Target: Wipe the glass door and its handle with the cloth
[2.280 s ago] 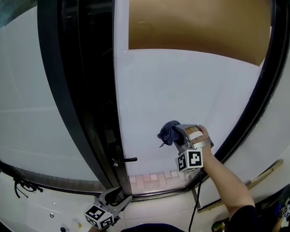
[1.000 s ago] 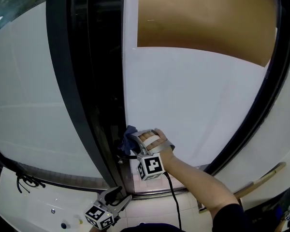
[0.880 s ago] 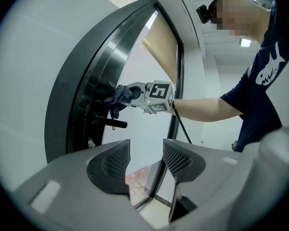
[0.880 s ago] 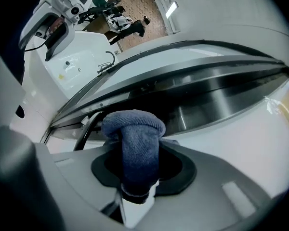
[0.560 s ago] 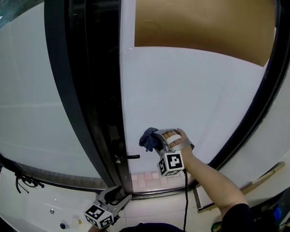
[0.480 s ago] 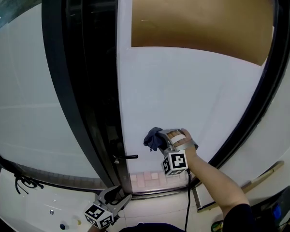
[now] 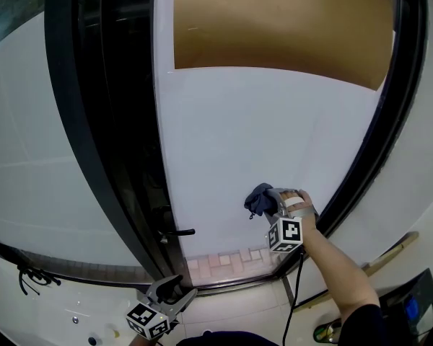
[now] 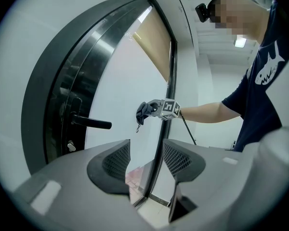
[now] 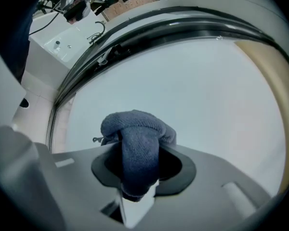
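A tall glass door (image 7: 260,135) with a black frame fills the head view, its pane white below and tan above. Its black lever handle (image 7: 175,233) juts out low at the left edge, also seen as the handle (image 8: 89,122) from the left gripper view. My right gripper (image 7: 268,202) is shut on a bunched dark blue cloth (image 7: 258,198), pressed to the lower right of the pane; the cloth (image 9: 135,150) sits between the jaws. My left gripper (image 7: 175,293) hangs low near the floor, open and empty (image 8: 145,158).
A black door frame (image 7: 101,121) runs down the left and another black post (image 7: 375,135) down the right. Pale tiles (image 7: 224,259) show through the glass bottom. A white ledge with black cables (image 7: 29,280) lies at lower left. A cable (image 7: 294,294) trails from my right gripper.
My right gripper has carried the cloth from beside the handle rightward across the lower pane, towards the right frame. The left gripper has stayed low.
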`<state>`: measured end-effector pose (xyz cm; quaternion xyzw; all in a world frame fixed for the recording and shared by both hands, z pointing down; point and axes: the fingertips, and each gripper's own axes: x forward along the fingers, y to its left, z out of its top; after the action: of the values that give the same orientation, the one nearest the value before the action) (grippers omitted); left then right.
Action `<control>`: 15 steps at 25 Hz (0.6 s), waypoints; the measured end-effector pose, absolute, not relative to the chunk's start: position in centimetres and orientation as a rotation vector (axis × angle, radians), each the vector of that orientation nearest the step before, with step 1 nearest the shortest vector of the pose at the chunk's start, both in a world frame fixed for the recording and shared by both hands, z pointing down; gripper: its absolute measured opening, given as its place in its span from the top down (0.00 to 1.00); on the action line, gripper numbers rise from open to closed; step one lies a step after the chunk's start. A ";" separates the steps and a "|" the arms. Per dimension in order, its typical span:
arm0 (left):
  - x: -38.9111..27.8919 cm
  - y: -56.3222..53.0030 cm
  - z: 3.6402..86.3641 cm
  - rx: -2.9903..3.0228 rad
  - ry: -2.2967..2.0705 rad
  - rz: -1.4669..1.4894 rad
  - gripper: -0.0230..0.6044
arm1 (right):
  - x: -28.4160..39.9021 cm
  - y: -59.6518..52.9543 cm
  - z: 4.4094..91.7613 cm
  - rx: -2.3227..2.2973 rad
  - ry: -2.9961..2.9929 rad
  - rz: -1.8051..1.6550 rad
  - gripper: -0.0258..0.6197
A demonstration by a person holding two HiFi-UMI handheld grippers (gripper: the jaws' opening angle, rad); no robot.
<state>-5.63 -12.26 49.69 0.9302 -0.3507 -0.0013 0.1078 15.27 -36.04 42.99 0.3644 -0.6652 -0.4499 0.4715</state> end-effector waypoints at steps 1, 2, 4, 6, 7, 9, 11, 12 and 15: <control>-5.6 -12.2 49.7 2.737 -1.032 -0.003 0.63 | 15.8 -36.0 43.0 0.905 -1.634 -1.083 0.77; -5.7 -12.1 49.8 2.734 -1.033 -0.001 0.63 | 15.9 -35.8 42.9 0.909 -1.638 -1.078 0.77; -5.8 -12.1 49.9 2.727 -1.038 0.003 0.63 | 15.0 -34.8 42.6 0.885 -1.641 -1.118 0.77; -6.0 -12.0 49.7 2.721 -1.045 0.009 0.63 | 12.7 -33.4 42.2 0.838 -1.667 -1.174 0.77; -6.1 -12.0 49.6 2.719 -1.049 0.010 0.63 | 11.1 -32.6 42.0 0.814 -1.702 -1.189 0.77; -6.3 -12.0 49.5 2.719 -1.057 0.008 0.63 | 7.2 -31.0 41.6 0.763 -1.812 -1.189 0.77; -6.7 -11.9 49.4 2.723 -1.069 0.002 0.63 | 3.0 -29.5 41.7 0.697 -1.939 -1.176 0.77; -6.9 -11.8 49.5 2.722 -1.076 -0.001 0.63 | 0.9 -28.7 41.8 0.663 -1.995 -1.167 0.77; -7.9 -11.6 49.3 2.701 -1.113 -0.005 0.63 | -4.7 -27.2 41.8 0.581 -2.139 -1.121 0.77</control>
<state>-7.93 -11.62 49.31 0.9190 -0.3787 -0.0016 0.1098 -4.73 -27.17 41.79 0.2213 -0.8150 -0.4270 0.3232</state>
